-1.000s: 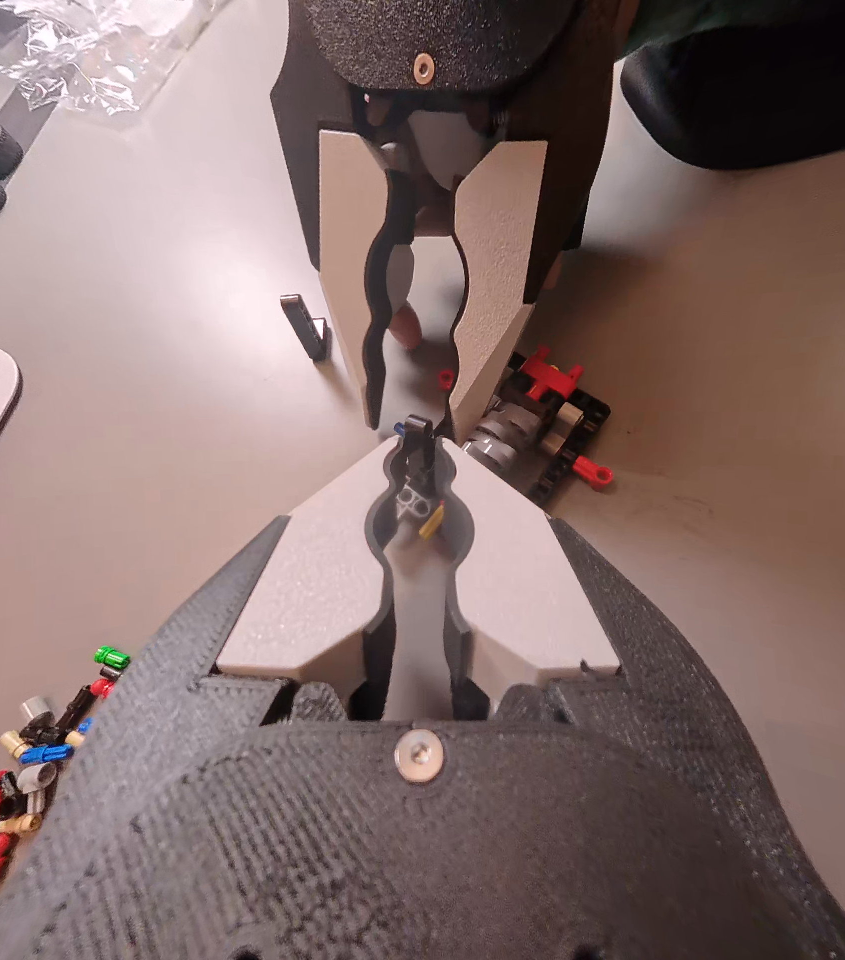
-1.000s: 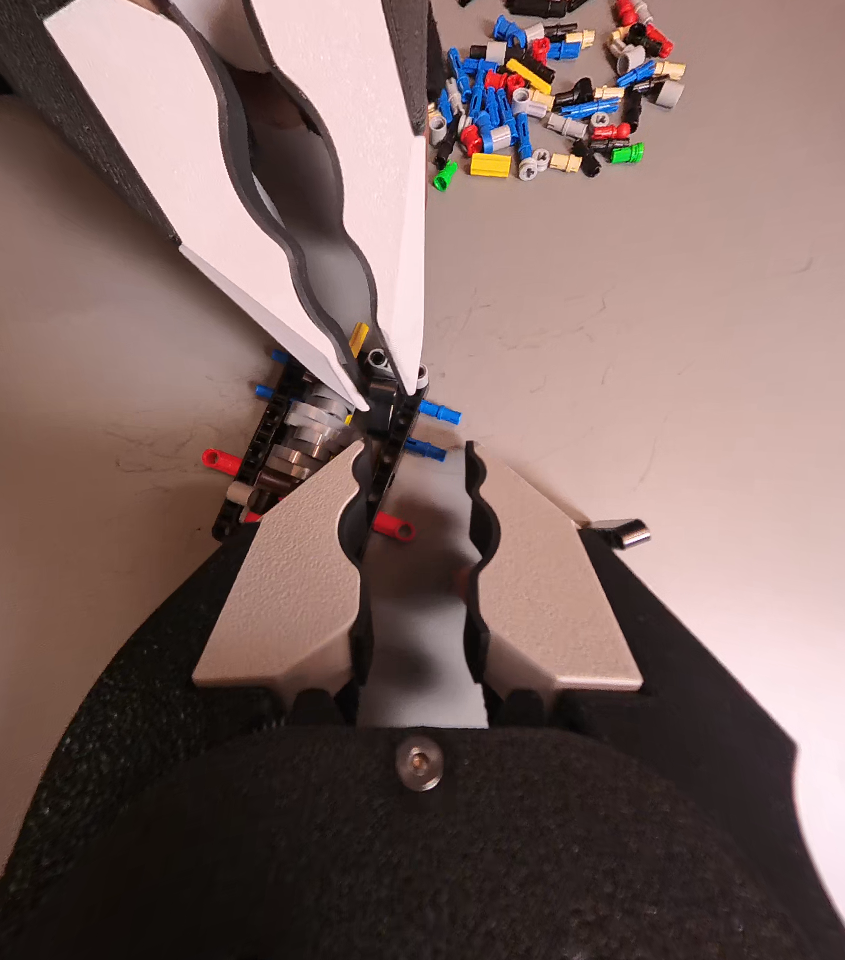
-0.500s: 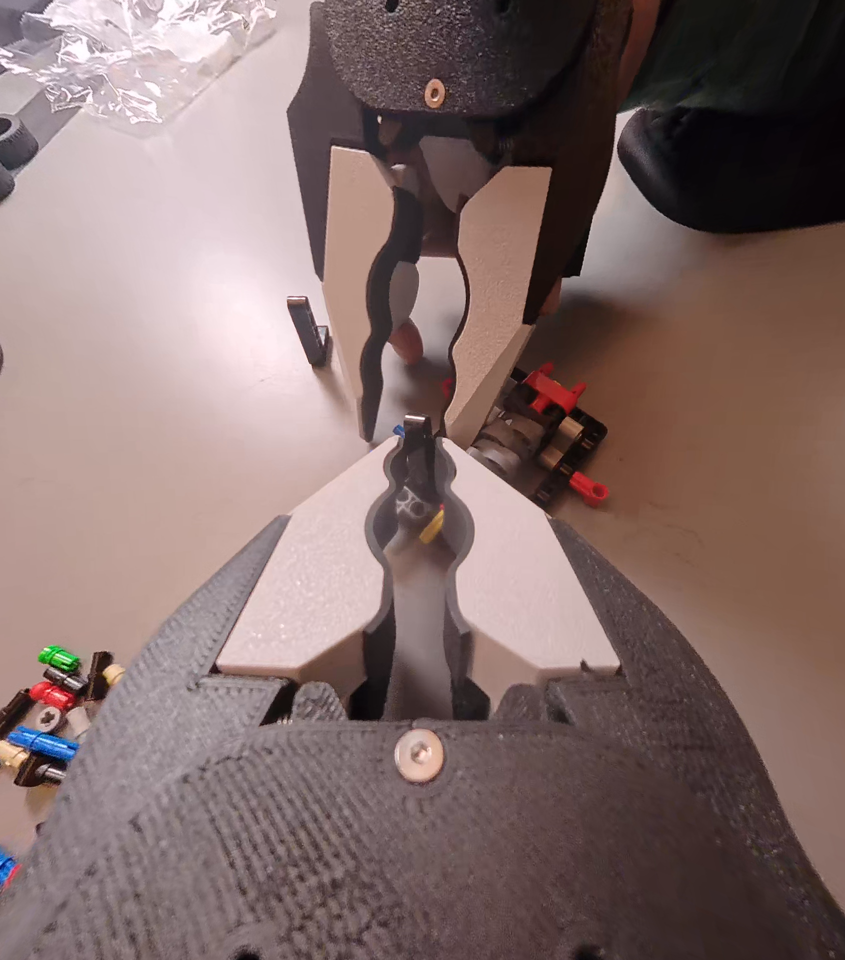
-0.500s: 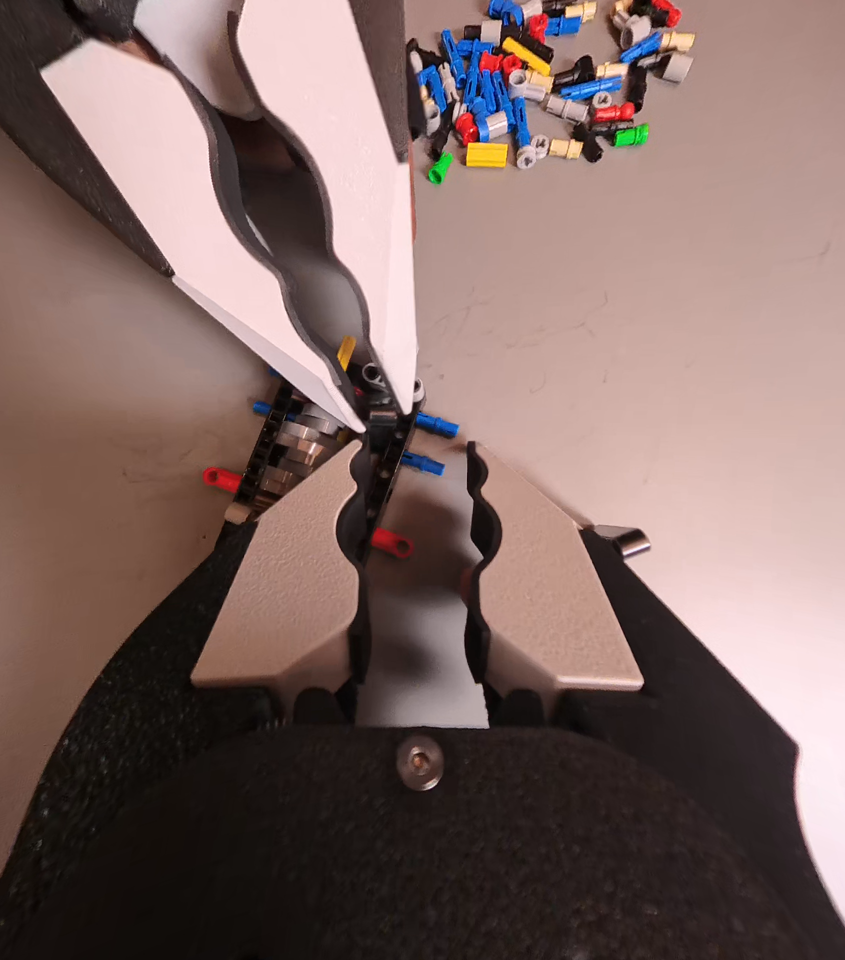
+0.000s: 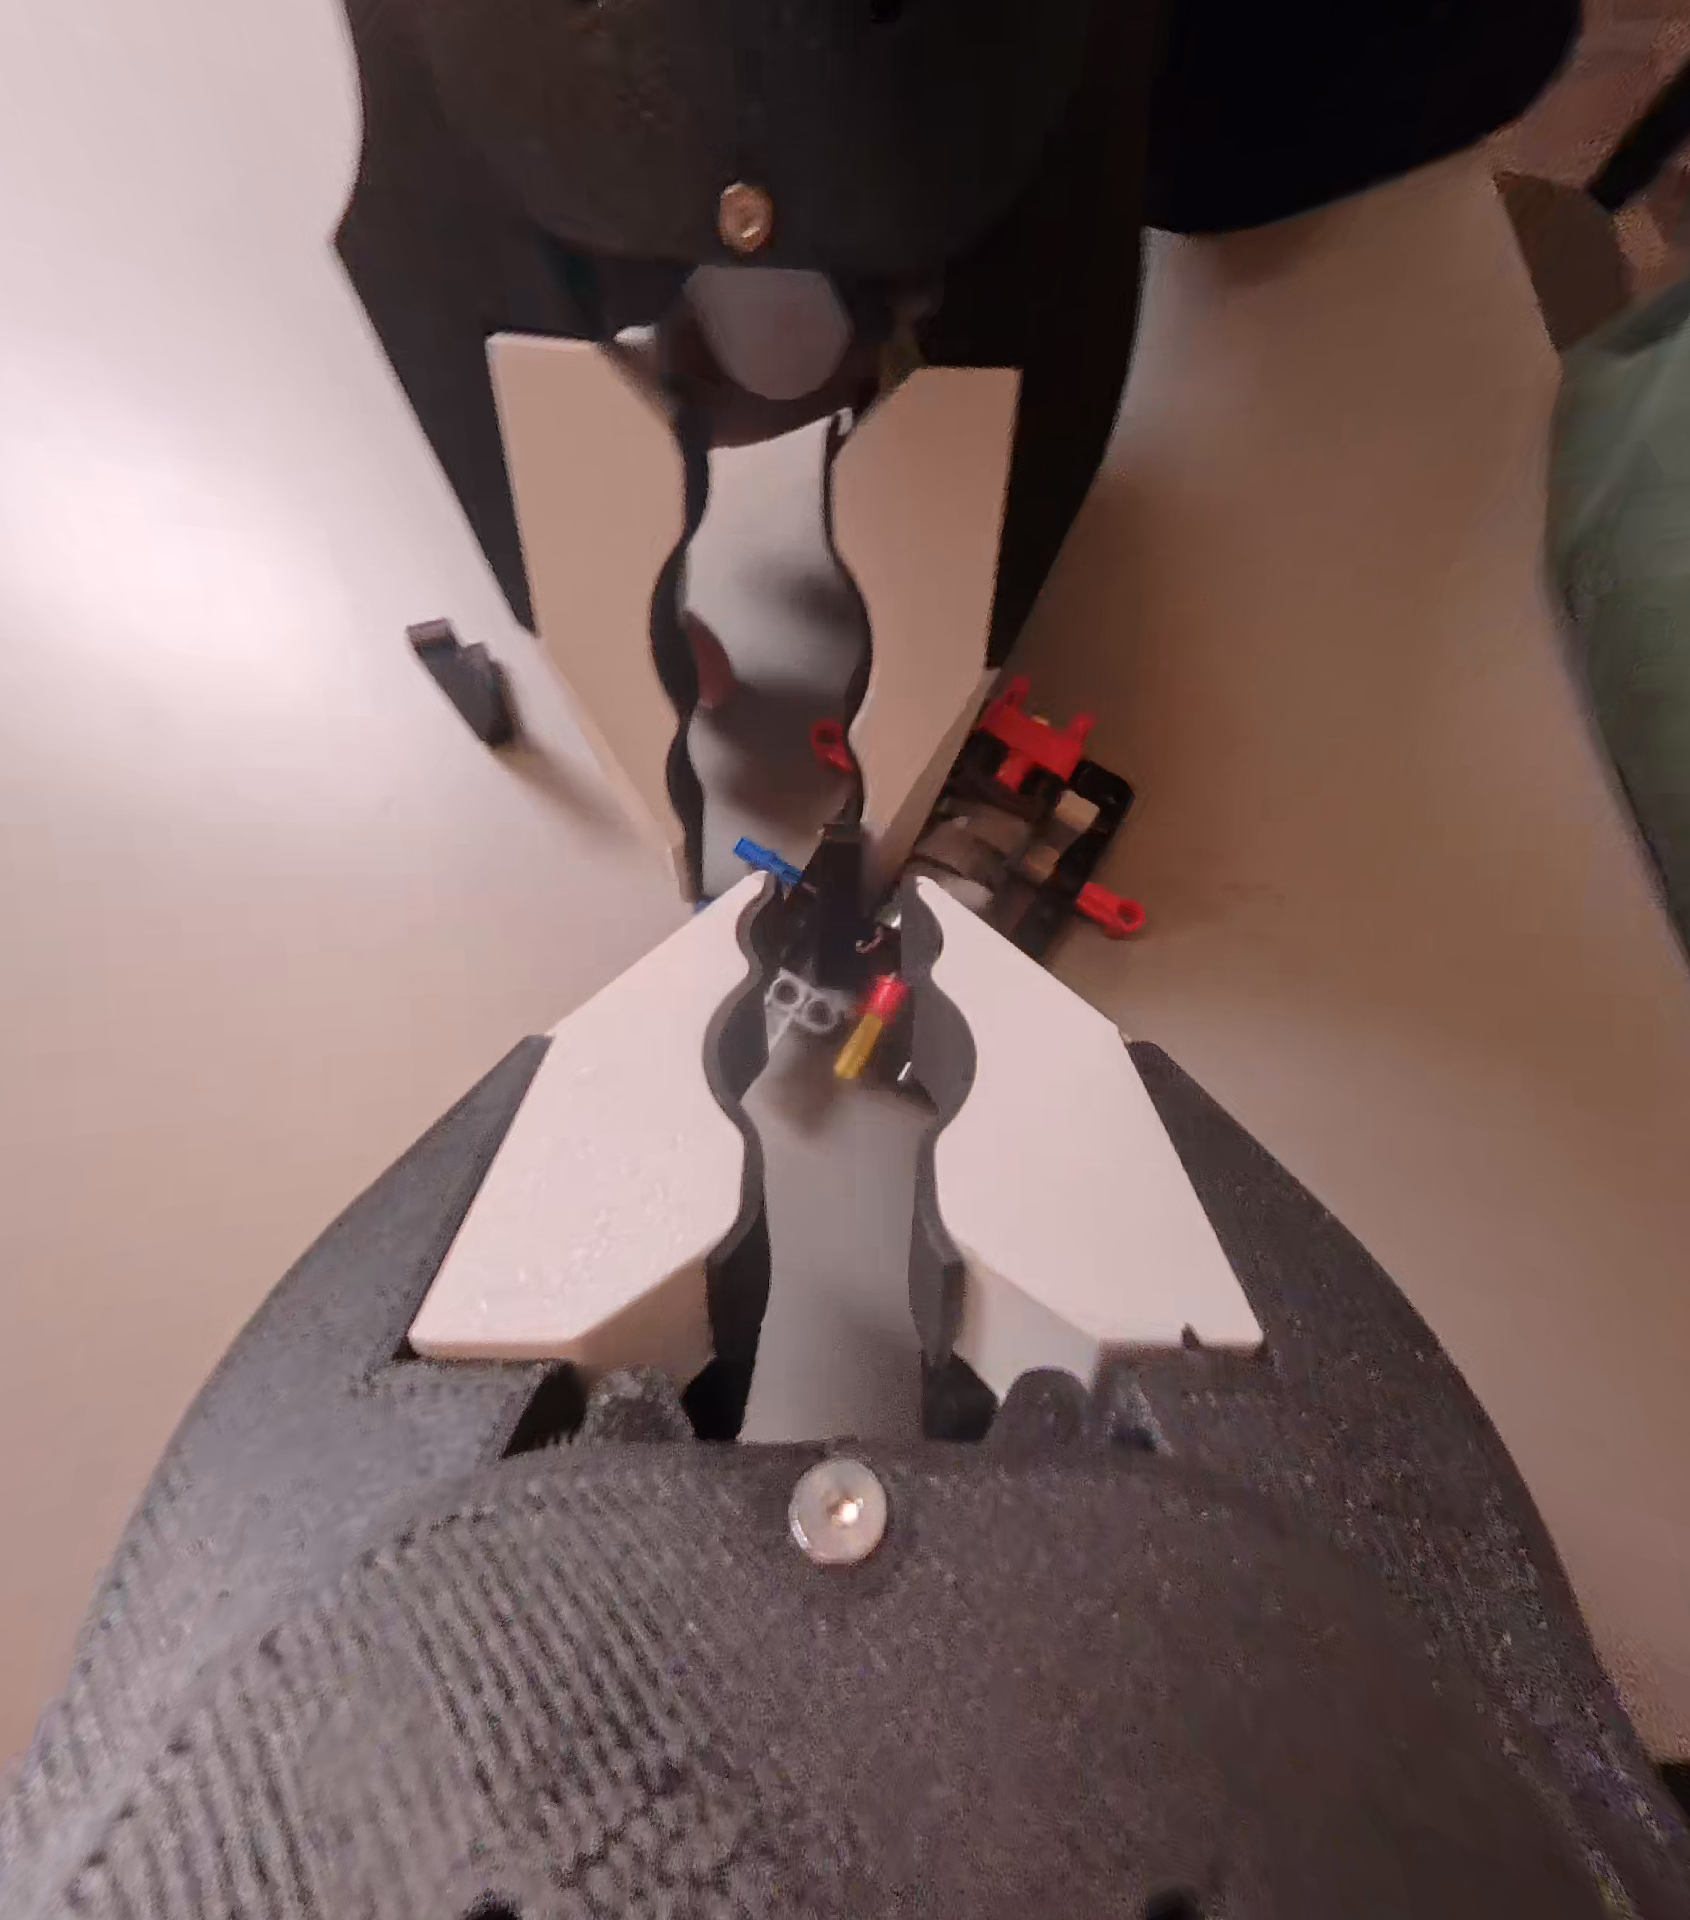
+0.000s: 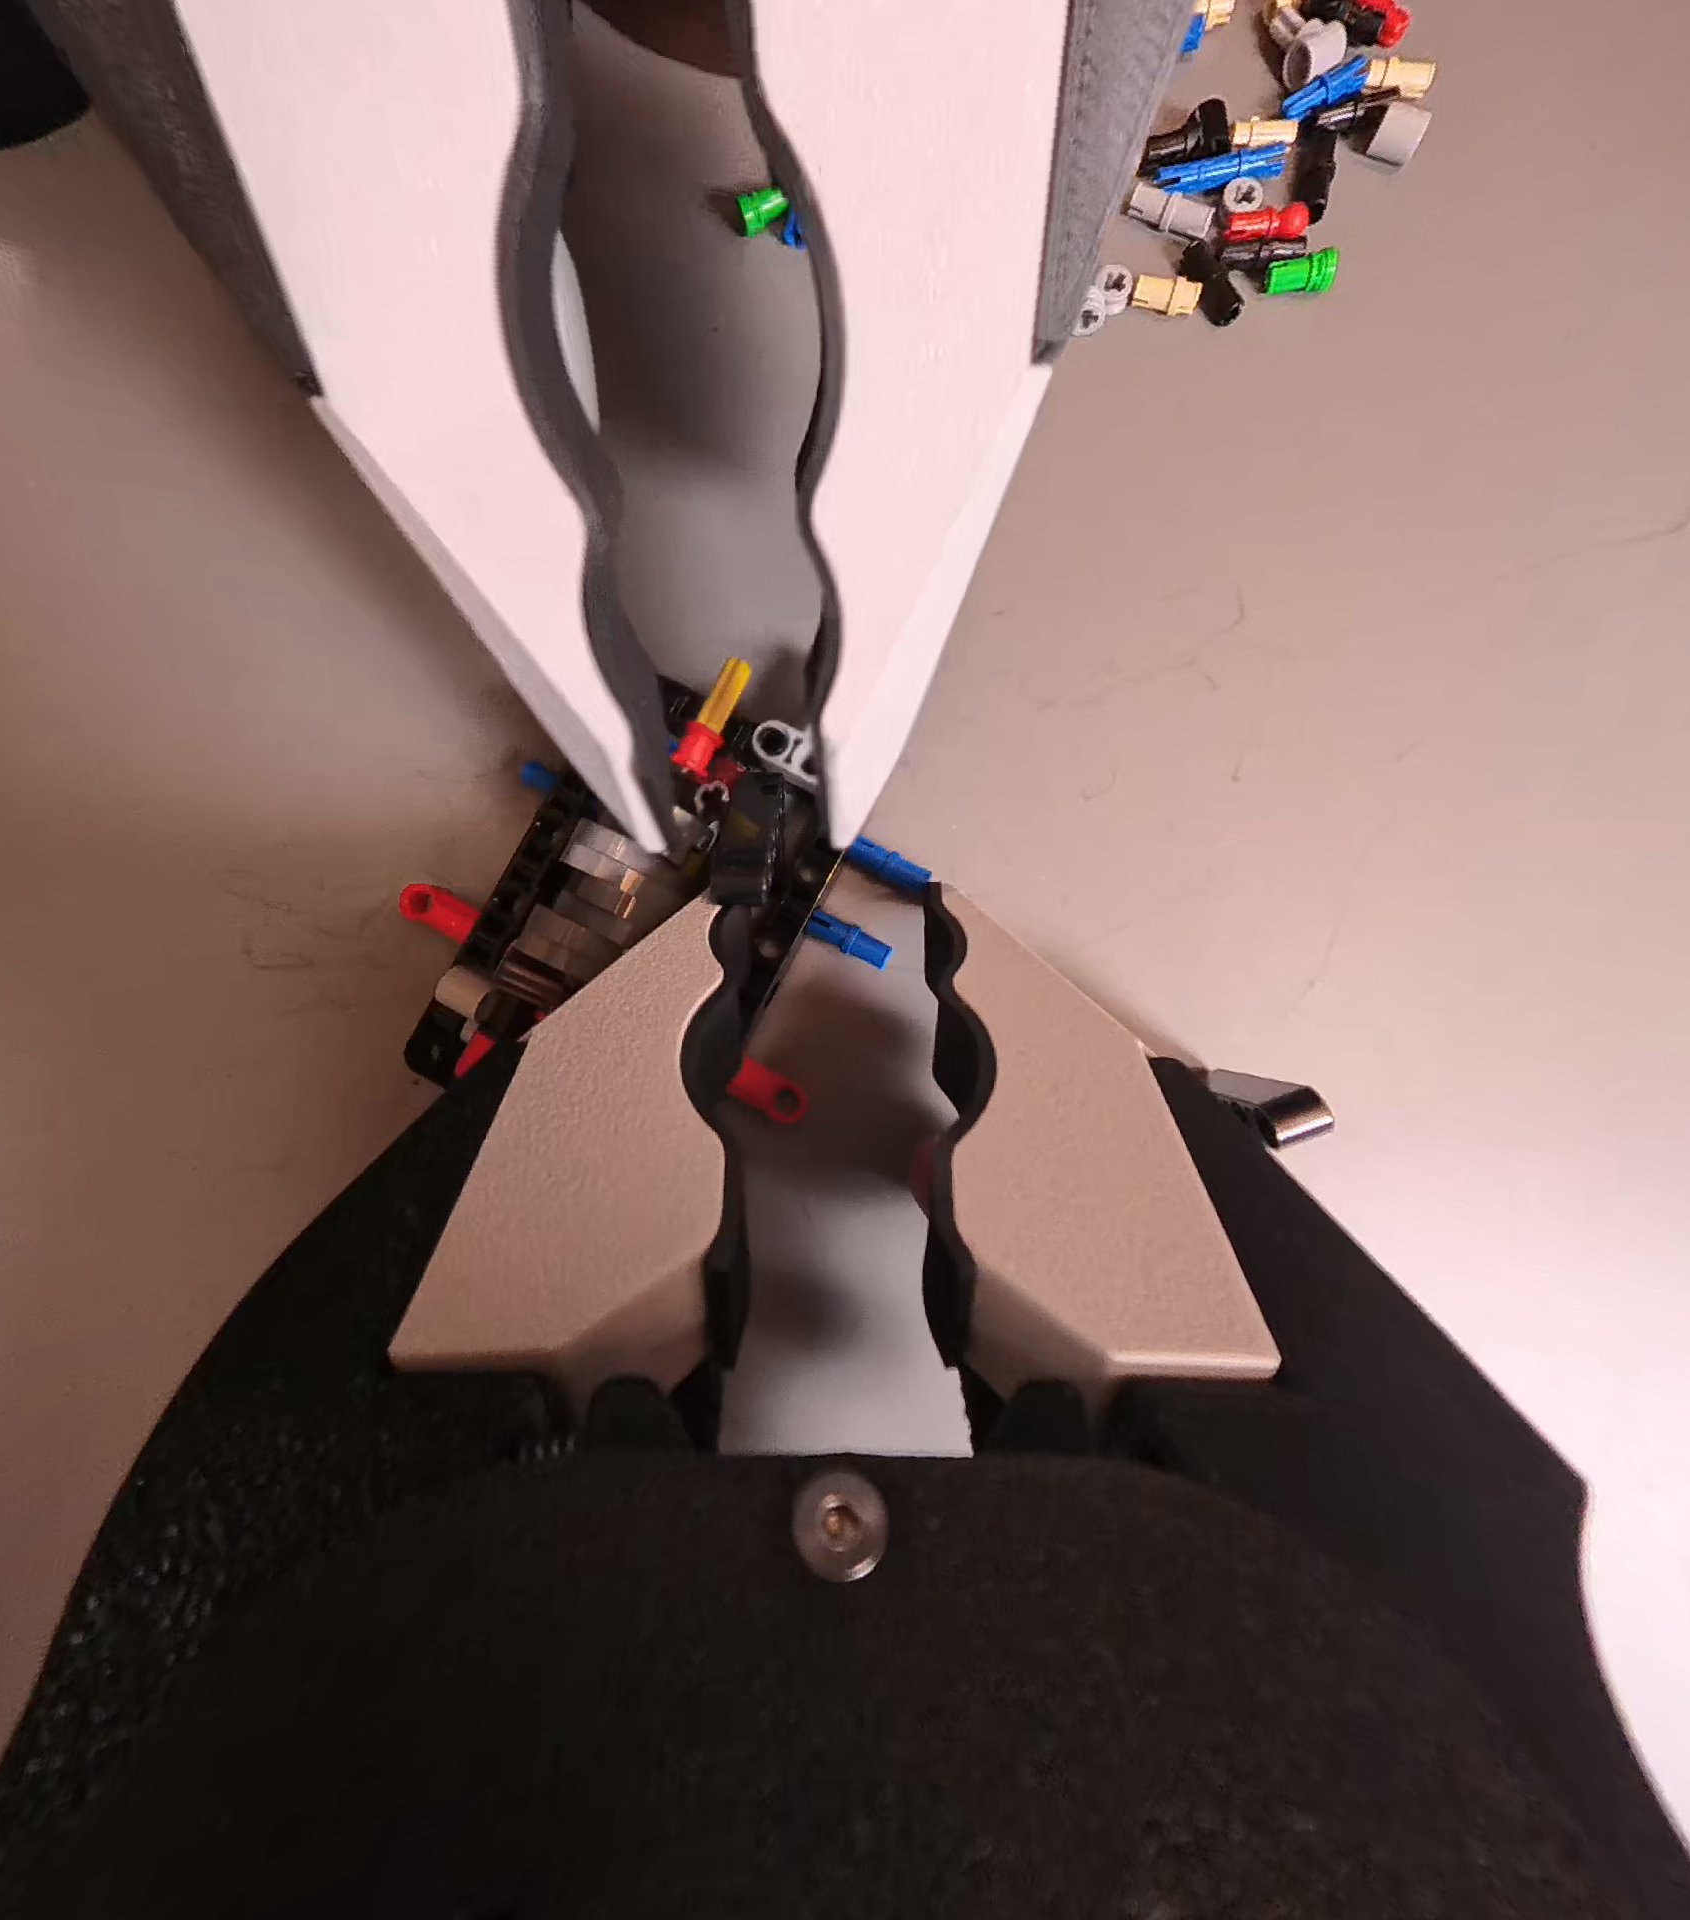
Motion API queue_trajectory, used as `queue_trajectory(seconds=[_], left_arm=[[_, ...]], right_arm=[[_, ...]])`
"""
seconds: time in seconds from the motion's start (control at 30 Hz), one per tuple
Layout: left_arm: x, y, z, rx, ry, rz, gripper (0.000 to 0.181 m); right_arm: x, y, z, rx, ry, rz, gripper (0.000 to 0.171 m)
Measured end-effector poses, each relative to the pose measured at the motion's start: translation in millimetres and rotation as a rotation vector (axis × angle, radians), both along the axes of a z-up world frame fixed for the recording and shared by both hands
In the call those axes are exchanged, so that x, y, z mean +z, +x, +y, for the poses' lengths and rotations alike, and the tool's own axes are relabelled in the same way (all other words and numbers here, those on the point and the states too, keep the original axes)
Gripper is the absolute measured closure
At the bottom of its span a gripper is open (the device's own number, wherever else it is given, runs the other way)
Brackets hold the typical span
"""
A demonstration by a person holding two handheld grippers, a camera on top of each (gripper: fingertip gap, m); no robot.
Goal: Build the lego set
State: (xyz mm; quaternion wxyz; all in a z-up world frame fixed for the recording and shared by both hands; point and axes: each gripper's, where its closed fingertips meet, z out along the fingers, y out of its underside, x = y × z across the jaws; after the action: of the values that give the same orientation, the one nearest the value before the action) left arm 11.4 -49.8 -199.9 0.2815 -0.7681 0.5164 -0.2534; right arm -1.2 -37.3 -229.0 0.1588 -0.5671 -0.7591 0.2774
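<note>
Right at the tips of the left gripper [image 5: 836, 904], the two white fingers are pinched onto a small black lego piece [image 5: 836, 899] carrying a red-and-yellow pin [image 5: 870, 1023] and a pale grey connector [image 5: 805, 1006]. Opposite, the right gripper [image 6: 825, 914] has its fingers spread apart; its left finger presses against the black lego frame with grey gears [image 6: 560, 935], which lies on the beige table [image 6: 1392, 675] (blue pins [image 6: 882, 862] jut between the fingertips). Beyond the left gripper's fingers sits a loose pile of coloured lego pins [image 6: 1256, 187]. Beside the right finger lies a dark metal plug [image 6: 1277, 1107].
</note>
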Motion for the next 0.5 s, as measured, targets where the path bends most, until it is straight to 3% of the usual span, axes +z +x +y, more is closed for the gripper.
queue_trajectory(seconds=[0.13,0.23,0.5], left_arm=[[-4.0,4.7,0.7,-0.074,0.017,0.076,0.161],[-5.4,3.2,5.1,-0.099,0.042,0.126,0.173],[-4.2,3.2,2.1,-0.217,0.088,0.157,0.175]], right_arm=[[-0.2,0.1,0.5,-0.002,-0.003,-0.001,0.141],[-0.9,0.5,1.4,0.002,0.008,-0.001,0.142],[-0.4,2.6,3.0,0.015,0.011,0.009,0.142]])
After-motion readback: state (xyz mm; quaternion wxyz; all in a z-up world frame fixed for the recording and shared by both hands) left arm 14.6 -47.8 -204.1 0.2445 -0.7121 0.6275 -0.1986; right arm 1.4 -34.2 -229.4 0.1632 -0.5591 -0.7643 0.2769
